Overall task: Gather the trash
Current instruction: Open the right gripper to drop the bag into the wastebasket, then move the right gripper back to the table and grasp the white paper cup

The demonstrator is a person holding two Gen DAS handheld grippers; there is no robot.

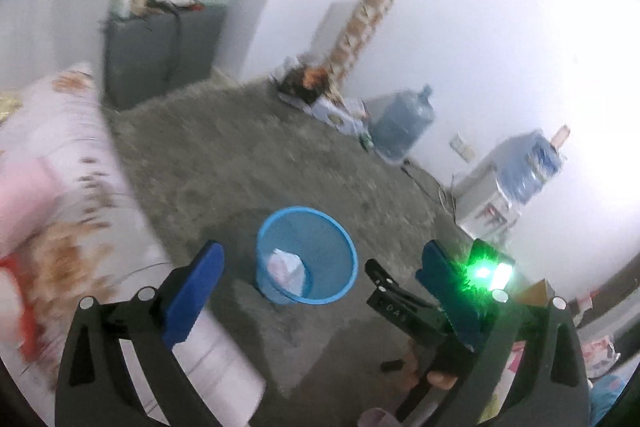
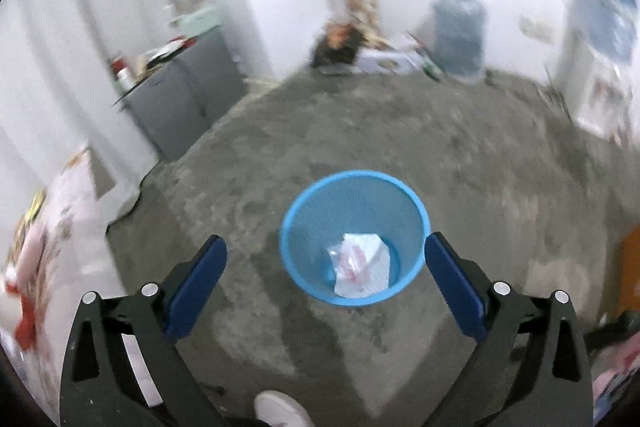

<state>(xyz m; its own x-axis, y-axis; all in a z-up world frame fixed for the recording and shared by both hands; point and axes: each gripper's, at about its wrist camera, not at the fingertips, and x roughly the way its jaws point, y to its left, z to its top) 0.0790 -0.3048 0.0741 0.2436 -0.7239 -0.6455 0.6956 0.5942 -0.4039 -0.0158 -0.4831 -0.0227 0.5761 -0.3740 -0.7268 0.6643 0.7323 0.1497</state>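
I see a bright blue mesh bin [image 2: 354, 223] holding white crumpled trash [image 2: 362, 265] with red marks, on a mottled grey floor [image 2: 360, 131], my claws' fingers [image 2: 196, 285] dark blue on black arms, a white bedcover [image 1: 68, 155] patterned in orange-brown, and a grey cabinet [image 1: 160, 47].

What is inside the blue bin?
The bin holds one crumpled white wrapper with pinkish print, lying on the bottom. Anything under the wrapper is covered, and the near wall hides part of the floor of the bin.
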